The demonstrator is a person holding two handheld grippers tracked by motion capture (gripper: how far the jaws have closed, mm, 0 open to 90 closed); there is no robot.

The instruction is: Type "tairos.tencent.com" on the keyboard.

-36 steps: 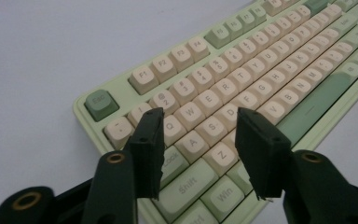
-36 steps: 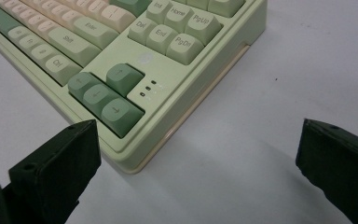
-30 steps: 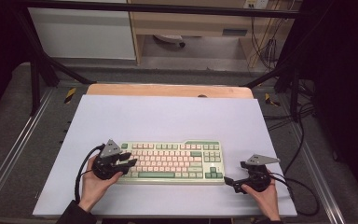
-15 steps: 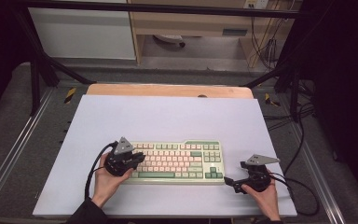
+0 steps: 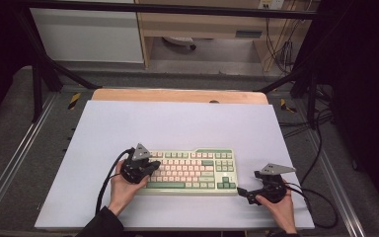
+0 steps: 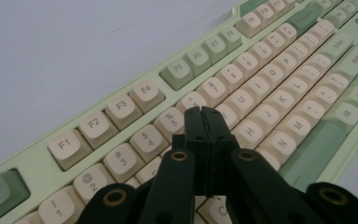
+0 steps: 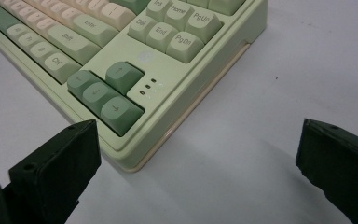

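Pressed together pad to pad on the left gripper (image 6: 203, 112), with nothing caught between; jaws just been closing over the last second. Now poised as one blunt tip above the keyboard (image 6: 279, 107), over the number row around the 5 and 6 keys. Cannot tell whether touching a keycap or just clear of it. Shifted inward too, from the keyboard's left end at a second ago to over its left-hand keys now, seen from the high view (image 5: 153, 165). Probably means a key press next: shut jaws make a narrow poker, fit for striking one key without catching its neighbours. Still needs care, with keycaps packed tight on every side of the tip.

Spread wide and empty on the right gripper (image 7: 198, 135), aimed at the keyboard's near right corner by the arrow keys, close but apart from the case. Held low near the tabletop's near edge, towards its right corner (image 5: 241, 191).

Keyboard (image 5: 192, 170) flat and square to the near edge of the tabletop (image 5: 177, 123), a little right of middle, closer to the near edge than the far.

Otherwise little about: a wooden strip (image 5: 177, 95) along the far edge, cables (image 5: 321, 197) trailing off the right edge. Nothing between either gripper and the keys.
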